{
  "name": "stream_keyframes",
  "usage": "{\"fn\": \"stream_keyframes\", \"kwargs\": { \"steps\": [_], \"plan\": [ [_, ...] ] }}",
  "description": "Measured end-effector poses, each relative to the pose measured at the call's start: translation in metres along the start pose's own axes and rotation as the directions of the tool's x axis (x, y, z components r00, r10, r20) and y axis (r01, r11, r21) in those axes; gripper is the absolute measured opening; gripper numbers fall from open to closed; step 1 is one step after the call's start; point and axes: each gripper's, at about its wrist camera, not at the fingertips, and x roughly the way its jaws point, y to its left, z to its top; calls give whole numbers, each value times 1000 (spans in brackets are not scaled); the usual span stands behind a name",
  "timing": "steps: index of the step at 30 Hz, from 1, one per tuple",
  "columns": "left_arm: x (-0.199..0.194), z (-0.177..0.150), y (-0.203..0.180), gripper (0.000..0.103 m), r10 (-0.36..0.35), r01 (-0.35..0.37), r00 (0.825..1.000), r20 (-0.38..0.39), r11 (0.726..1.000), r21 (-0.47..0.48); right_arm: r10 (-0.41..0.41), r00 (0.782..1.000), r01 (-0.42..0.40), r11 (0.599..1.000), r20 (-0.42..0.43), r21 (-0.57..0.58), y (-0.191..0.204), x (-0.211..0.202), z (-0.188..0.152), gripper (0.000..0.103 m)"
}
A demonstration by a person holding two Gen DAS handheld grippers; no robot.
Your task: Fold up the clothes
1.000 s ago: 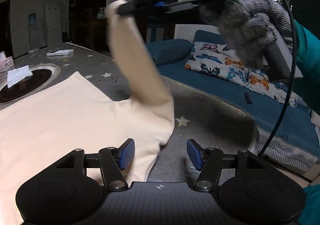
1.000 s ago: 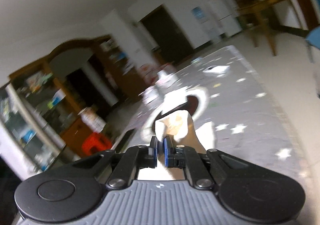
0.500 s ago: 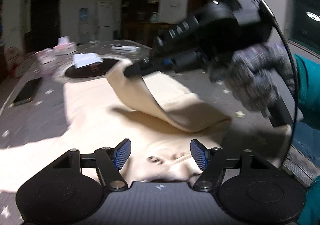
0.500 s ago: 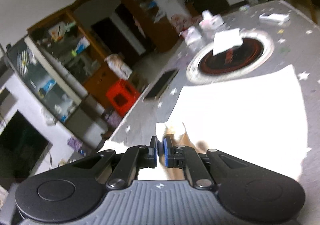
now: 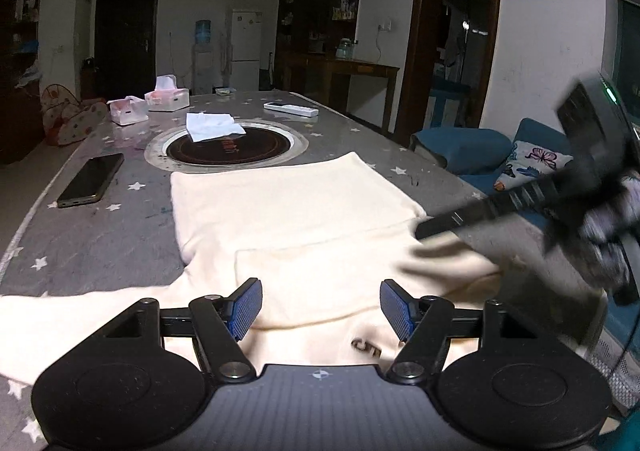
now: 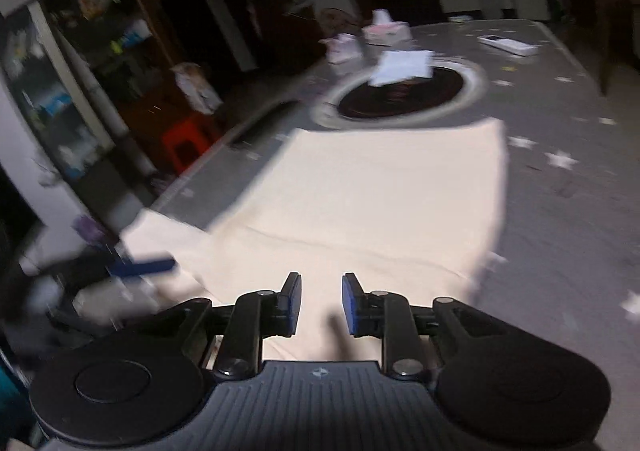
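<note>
On the surface [image 5: 120,235], the shirt [image 5: 288,211] is laid flat, one sleeve folded in. Left gripper [image 5: 320,305] and right gripper [image 6: 320,303] are held open, empty. Snagging could undo the fold.

No legible text: reddish lettering on the round black inset plate [image 5: 234,147] of the bench is unreadable.

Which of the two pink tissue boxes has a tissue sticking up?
The farther, bigger tissue box, with a tissue standing up from its top. The nearer box shows none sticking up.
</note>
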Motion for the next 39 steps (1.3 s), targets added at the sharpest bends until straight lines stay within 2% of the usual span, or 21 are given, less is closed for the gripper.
{"fn": "stream_keyframes", "kwargs": {
  "steps": [3,7,9,14,20,24,28,30,33,39],
  "plan": [
    [12,5,-2,64,-12,12,1000,-9,1000,-6,-81,997,80,996,-11,-30,-12,-14,-16,22],
    [32,8,-2,58,-18,17,999,-40,1000,-25,-147,989,145,986,-19,-84,-14,-16,-29,22],
    [38,8,0,53,-11,9,998,-57,999,-38,-145,989,144,985,6,-94,-12,-18,-23,22],
    [46,3,7,50,20,-26,996,-86,997,-69,-137,989,144,982,65,-119,-9,-16,-6,22],
    [38,-3,24,44,30,-41,995,-90,992,-123,-160,987,162,980,25,-114,-16,11,-3,24],
    [26,-4,32,44,49,-59,996,-68,987,-148,-163,986,167,975,44,-147,-6,8,-3,32],
    [8,-5,48,44,126,-131,991,-37,973,-192,-160,987,161,968,19,-194,4,16,-5,38],
    [-5,-6,62,44,190,-191,981,-24,954,-230,-161,987,158,966,2,-206,6,22,-8,39],
    [-22,-7,85,46,305,-298,952,-20,913,-277,-159,987,156,963,5,-218,10,23,-8,43],
    [-44,-17,134,46,524,-512,849,-70,784,-350,-135,991,134,963,9,-236,20,22,-7,44]
  ]
}}
